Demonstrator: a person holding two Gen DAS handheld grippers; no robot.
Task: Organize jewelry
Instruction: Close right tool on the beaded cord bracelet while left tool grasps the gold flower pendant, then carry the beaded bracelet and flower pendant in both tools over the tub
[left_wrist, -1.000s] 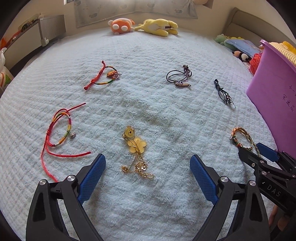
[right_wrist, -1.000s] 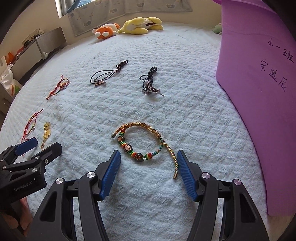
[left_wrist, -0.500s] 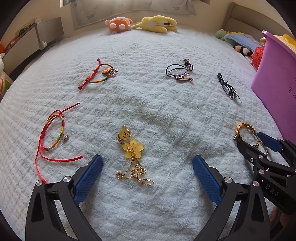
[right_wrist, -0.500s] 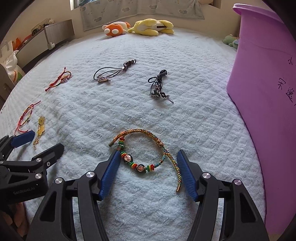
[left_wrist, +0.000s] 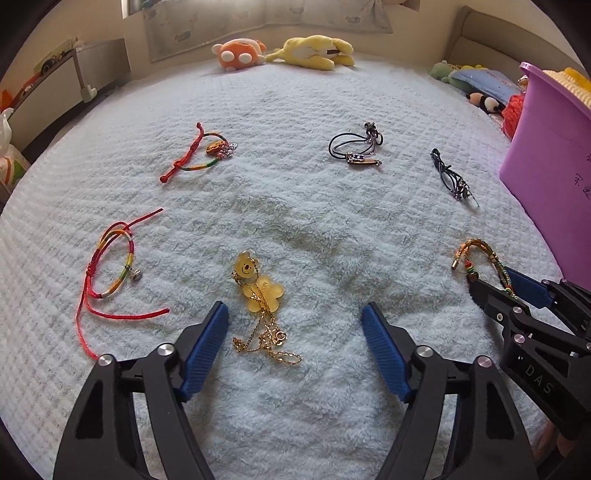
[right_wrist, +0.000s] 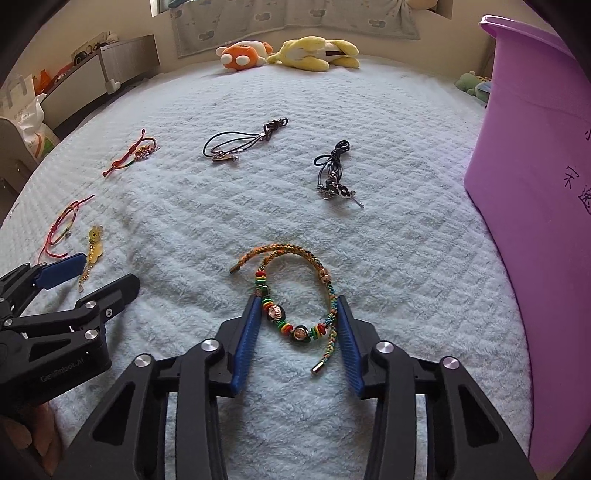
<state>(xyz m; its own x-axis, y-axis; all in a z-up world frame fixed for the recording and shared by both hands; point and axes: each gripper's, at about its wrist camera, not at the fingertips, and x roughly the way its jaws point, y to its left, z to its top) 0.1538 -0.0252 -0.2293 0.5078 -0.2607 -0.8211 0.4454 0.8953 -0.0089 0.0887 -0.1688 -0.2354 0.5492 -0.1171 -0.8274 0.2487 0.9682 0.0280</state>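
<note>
Several pieces of jewelry lie on a pale blue blanket (left_wrist: 295, 206). My left gripper (left_wrist: 295, 321) is open, its blue pads on either side of a gold chain with a yellow bear pendant (left_wrist: 258, 291). My right gripper (right_wrist: 297, 308) is open but narrowed, its pads close on both sides of a braided beaded bracelet (right_wrist: 291, 291), which also shows in the left wrist view (left_wrist: 480, 254). The bracelet still rests on the blanket.
Two red cord bracelets (left_wrist: 110, 266) (left_wrist: 199, 153) lie at the left, two black cord necklaces (left_wrist: 354, 147) (left_wrist: 452, 179) at the back right. A purple bin (right_wrist: 535, 184) stands on the right. Plush toys (left_wrist: 284, 55) lie at the far edge.
Both grippers have moved forward and down over their pieces. The right gripper's jaws have closed in around the beaded bracelet; the left gripper's jaws have narrowed a little.
</note>
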